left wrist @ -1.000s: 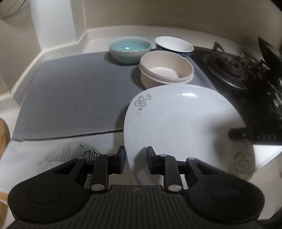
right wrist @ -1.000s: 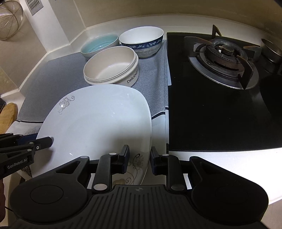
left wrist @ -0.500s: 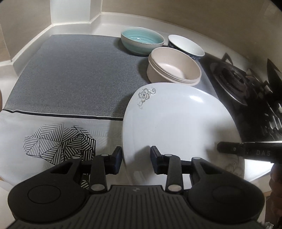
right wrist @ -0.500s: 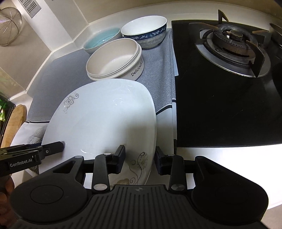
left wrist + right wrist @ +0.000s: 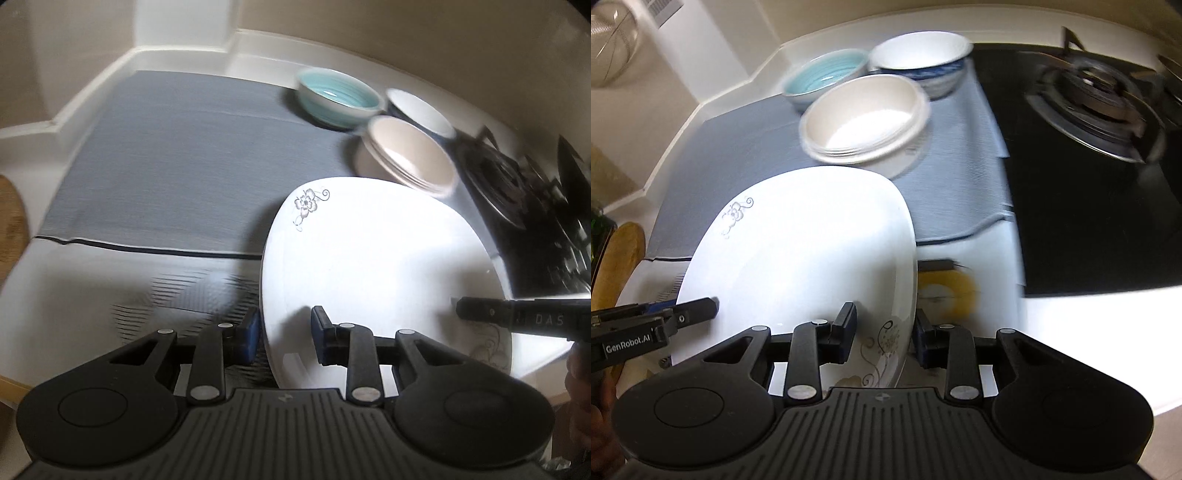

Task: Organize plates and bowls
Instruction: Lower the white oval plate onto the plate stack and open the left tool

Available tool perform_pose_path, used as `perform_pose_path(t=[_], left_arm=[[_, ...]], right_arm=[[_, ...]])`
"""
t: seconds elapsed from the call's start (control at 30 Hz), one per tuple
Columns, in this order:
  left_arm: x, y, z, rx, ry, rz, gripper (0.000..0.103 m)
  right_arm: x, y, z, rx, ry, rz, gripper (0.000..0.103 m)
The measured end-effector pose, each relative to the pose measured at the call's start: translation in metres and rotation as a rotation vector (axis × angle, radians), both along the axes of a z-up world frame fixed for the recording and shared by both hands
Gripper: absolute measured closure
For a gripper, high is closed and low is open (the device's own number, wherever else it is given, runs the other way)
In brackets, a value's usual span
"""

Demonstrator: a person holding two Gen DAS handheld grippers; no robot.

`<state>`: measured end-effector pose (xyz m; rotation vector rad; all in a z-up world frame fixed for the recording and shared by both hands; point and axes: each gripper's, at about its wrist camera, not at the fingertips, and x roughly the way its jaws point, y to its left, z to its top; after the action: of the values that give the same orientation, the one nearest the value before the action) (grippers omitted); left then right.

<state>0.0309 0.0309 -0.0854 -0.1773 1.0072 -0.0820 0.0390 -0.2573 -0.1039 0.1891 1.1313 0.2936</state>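
Note:
A white squarish plate [image 5: 369, 258] with a grey flower print hangs tilted above the counter, carried from both sides. My left gripper [image 5: 284, 332] has the plate's left rim between its jaws, which are closing on it. My right gripper [image 5: 884, 336] grips the opposite rim of the plate [image 5: 798, 251] near a floral print, its jaws closing too. Each gripper shows at the edge of the other's view. On the grey mat [image 5: 177, 166] behind stand a teal bowl [image 5: 338, 98], a stack of beige bowls [image 5: 406, 155] and a blue-and-white bowl [image 5: 919, 62].
A black gas hob [image 5: 1100, 96] with a burner fills the right side. A wooden board [image 5: 11, 225] lies at the far left. The white cloth under the plate has black line patterns and a yellow round print [image 5: 945, 291]. Walls close the back corner.
Both grippers have carried the plate to the left, away from the hob. The bowls now sit farther right in the left wrist view, and both views are blurred.

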Motion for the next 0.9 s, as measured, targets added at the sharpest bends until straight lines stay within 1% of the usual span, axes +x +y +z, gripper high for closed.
perform_pose_path(t=[0.17, 0.3, 0.47, 0.6, 0.77, 0.83, 0.9], left_arm=[[0.011, 0.049, 0.0, 0.001, -0.03, 0.065, 0.072], [0.028, 0.09, 0.0, 0.001, -0.054, 0.119, 0.073], [0.05, 0.132, 0.0, 0.005, -0.088, 0.185, 0.074], [0.063, 0.149, 0.001, 0.007, -0.093, 0.236, 0.074], [0.064, 0.164, 0.0, 0.012, -0.108, 0.287, 0.074], [0.065, 0.164, 0.0, 0.013, -0.106, 0.292, 0.073], [0.061, 0.16, 0.003, 0.016, -0.104, 0.296, 0.074]], right_arm=[[0.018, 0.051, 0.001, -0.011, 0.004, 0.021, 0.069], [0.036, 0.093, 0.0, -0.007, 0.012, 0.028, 0.069], [0.057, 0.144, 0.002, -0.005, 0.0, 0.049, 0.068], [0.076, 0.171, 0.003, -0.002, 0.007, 0.051, 0.068], [0.087, 0.191, 0.003, -0.013, -0.008, 0.092, 0.065], [0.091, 0.2, 0.003, -0.016, -0.018, 0.108, 0.065], [0.092, 0.198, 0.002, -0.009, -0.016, 0.106, 0.065]])
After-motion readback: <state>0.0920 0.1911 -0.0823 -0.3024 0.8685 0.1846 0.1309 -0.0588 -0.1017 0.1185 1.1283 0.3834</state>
